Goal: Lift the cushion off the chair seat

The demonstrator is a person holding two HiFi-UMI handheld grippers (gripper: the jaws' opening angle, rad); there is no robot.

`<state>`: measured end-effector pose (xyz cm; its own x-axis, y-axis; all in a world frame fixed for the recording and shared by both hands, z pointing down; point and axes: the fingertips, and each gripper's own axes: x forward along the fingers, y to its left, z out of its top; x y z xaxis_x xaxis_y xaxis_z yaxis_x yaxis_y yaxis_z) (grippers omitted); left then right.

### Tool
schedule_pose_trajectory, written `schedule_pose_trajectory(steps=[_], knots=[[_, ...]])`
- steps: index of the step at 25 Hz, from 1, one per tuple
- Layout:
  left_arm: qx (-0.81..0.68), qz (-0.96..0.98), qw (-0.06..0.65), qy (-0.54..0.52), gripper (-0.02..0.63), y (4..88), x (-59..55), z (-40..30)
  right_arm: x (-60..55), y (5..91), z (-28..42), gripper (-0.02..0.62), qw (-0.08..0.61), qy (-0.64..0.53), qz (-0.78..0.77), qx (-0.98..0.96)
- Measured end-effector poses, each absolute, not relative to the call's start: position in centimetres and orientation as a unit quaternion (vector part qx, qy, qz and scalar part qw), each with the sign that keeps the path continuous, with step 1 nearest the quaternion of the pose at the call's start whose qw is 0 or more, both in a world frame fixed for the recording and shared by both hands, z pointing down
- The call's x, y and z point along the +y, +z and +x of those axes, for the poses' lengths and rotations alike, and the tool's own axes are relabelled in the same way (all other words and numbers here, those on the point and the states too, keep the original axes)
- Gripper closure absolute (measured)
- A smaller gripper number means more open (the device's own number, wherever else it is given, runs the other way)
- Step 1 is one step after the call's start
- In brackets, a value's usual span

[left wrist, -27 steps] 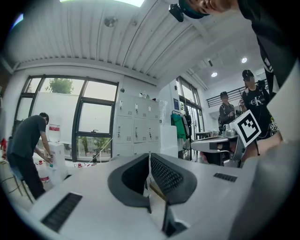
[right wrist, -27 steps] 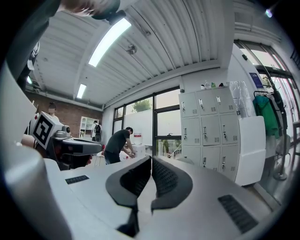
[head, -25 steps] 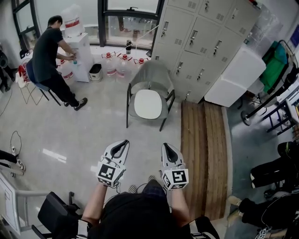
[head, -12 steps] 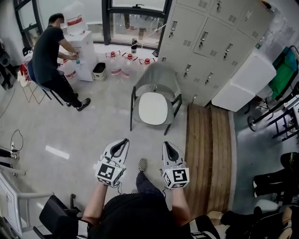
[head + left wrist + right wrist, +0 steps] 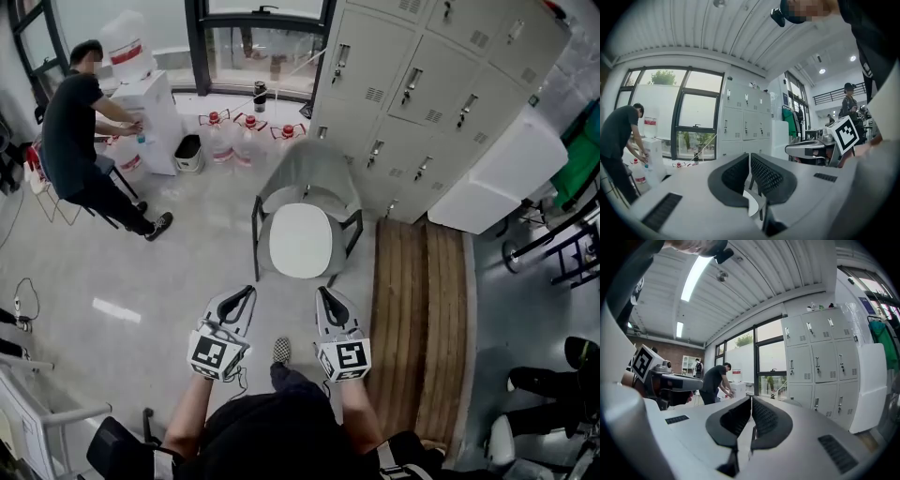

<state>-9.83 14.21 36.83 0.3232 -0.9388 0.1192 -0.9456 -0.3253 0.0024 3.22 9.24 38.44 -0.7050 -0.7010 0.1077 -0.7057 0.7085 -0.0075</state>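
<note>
- The left claw [image 5: 247,292] and the right claw [image 5: 324,292] have both travelled forward over the last second. They are side by side, each with its jaws together and nothing between them.
- The person's shoe [image 5: 280,350] shows on the floor between the two claws, mid-step.
- The chair [image 5: 309,164] now lies much closer than before, with the front of its seat just beyond the claw tips. This looks like the end of the approach, and I judge the jaws must part before any grip.
- The white cushion [image 5: 298,241] lies flat on the seat, untouched, between the dark armrests. Those rails guard its sides, so the open front edge looks the easier way in.
- A wooden platform [image 5: 417,309] runs along the floor right of the chair, near it but apart.
- Farther off stand the lockers [image 5: 412,66] behind the chair and the water bottles [image 5: 248,131] under the window.
- A person [image 5: 80,141] bends at a water dispenser [image 5: 141,94], well clear to the left.
</note>
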Motion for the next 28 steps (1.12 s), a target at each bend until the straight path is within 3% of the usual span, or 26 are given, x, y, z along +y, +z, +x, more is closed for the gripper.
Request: schedule_pose_trajectory(steps=[10, 28], knots=[[-0.564, 0.822, 0.055, 0.056, 0.578, 39.0, 2.3, -10.0, -2.0, 41.6, 3.4, 0.565, 0.074, 0.049, 0.39, -0.916], [-0.487, 0.863, 0.114, 0.074, 0.578, 47.8, -8.7, -8.6, -10.1, 50.8, 7.1, 0.565, 0.102, 0.121, 0.483, -0.861]])
